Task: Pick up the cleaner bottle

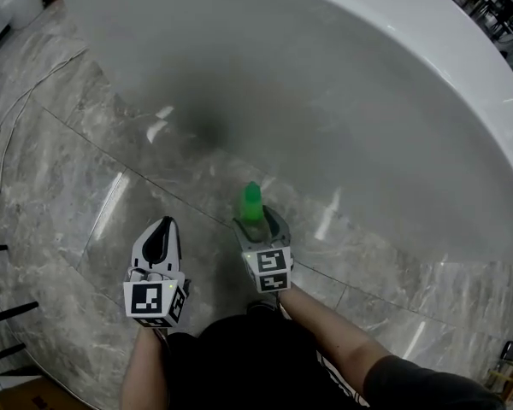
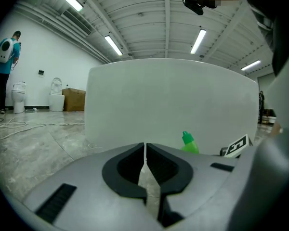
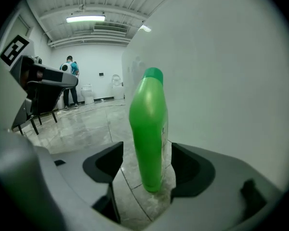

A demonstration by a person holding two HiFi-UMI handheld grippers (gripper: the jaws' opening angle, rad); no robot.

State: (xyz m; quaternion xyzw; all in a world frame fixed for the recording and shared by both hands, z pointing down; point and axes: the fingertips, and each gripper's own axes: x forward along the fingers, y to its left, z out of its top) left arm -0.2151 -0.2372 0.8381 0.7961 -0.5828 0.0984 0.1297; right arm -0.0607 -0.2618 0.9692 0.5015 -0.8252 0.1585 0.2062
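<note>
A green cleaner bottle (image 1: 252, 202) stands upright on the grey marble floor, close to the white bathtub's wall. My right gripper (image 1: 258, 222) is open low around it. In the right gripper view the bottle (image 3: 148, 129) sits between the two jaws with a gap on each side, so neither pad touches it. My left gripper (image 1: 163, 225) hovers to the left of the bottle, shut and empty. Its jaws meet in the left gripper view (image 2: 145, 152), where the bottle (image 2: 189, 143) shows to the right, beyond the gripper.
The large white bathtub (image 1: 368, 75) fills the far side and curves round to the right. Thin cables (image 1: 8, 118) lie on the floor (image 1: 68, 186) at the left, and black legs (image 1: 4, 314) stick in there. Far off stand a person (image 2: 2, 66), toilets (image 2: 19, 97) and a cardboard box (image 2: 73, 100).
</note>
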